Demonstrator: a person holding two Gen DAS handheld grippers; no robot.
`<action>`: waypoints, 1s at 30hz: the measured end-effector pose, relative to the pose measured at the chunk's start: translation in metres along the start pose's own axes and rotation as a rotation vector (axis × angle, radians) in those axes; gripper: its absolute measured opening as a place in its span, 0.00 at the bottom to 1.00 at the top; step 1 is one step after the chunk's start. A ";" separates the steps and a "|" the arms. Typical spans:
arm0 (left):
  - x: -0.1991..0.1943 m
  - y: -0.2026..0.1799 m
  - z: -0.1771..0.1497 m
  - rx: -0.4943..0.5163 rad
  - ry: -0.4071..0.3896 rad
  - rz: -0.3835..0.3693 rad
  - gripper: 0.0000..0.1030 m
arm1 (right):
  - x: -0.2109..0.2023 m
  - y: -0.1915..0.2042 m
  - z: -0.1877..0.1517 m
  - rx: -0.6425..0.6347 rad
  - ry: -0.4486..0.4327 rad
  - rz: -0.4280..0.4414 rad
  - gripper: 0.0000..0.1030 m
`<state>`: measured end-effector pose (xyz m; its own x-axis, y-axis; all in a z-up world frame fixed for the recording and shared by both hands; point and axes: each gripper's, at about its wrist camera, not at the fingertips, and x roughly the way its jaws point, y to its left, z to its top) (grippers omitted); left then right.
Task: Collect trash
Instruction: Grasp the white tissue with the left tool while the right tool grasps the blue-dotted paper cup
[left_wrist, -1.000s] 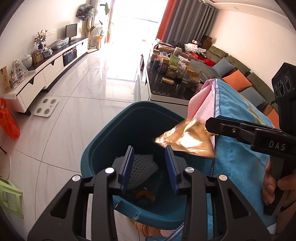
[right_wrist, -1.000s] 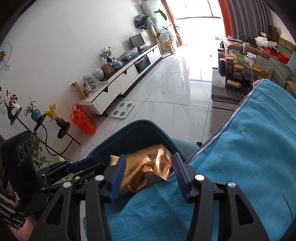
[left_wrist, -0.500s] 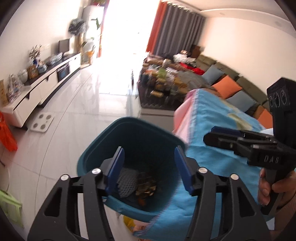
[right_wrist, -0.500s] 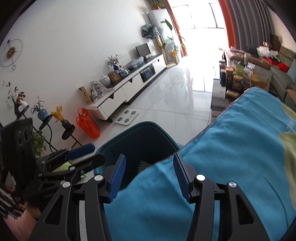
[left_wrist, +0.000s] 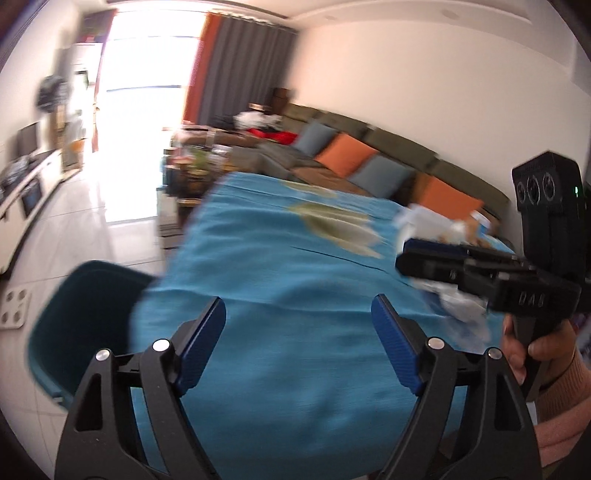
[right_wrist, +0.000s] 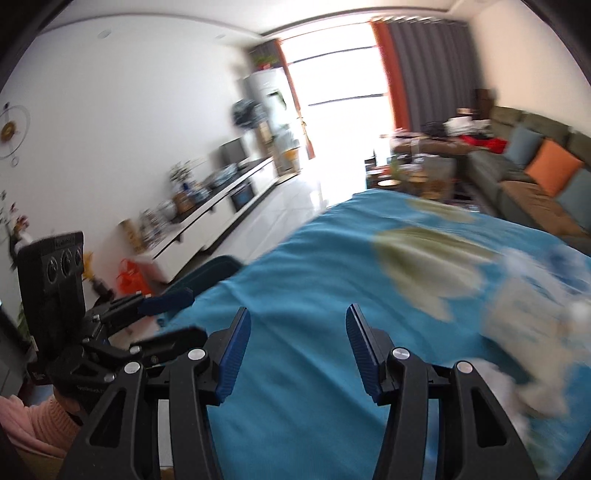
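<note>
With the left tool (left_wrist: 298, 345) opening on nothing and the right tool (right_wrist: 298, 354) spread and empty, a hasty grab could push the white trash (right_wrist: 528, 325), ahead to its right, across the blue cloth (right_wrist: 314, 295).

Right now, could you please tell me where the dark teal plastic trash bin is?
The dark teal plastic trash bin stands on the floor at the lower left of the left wrist view, tucked against the hanging edge of the blue tablecloth.

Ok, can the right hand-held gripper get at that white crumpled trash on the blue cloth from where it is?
Probably yes. The right hand-held gripper is open and empty, and the white crumpled trash lies uncovered on the blue cloth just off to its right, with nothing between them. The frame is blurred, so its exact shape is unclear.
</note>
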<state>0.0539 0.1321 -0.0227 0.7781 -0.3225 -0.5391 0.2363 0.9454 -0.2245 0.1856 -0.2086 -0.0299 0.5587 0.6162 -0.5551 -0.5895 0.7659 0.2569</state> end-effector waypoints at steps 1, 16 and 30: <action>0.006 -0.011 -0.001 0.016 0.012 -0.022 0.78 | -0.012 -0.011 -0.003 0.020 -0.017 -0.035 0.50; 0.088 -0.127 -0.011 0.149 0.196 -0.238 0.72 | -0.081 -0.117 -0.053 0.249 -0.088 -0.297 0.50; 0.141 -0.168 -0.006 0.148 0.323 -0.280 0.65 | -0.049 -0.127 -0.046 0.277 -0.045 -0.274 0.56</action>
<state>0.1205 -0.0724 -0.0659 0.4564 -0.5427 -0.7051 0.5107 0.8087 -0.2919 0.2063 -0.3449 -0.0716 0.7023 0.3849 -0.5989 -0.2384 0.9198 0.3117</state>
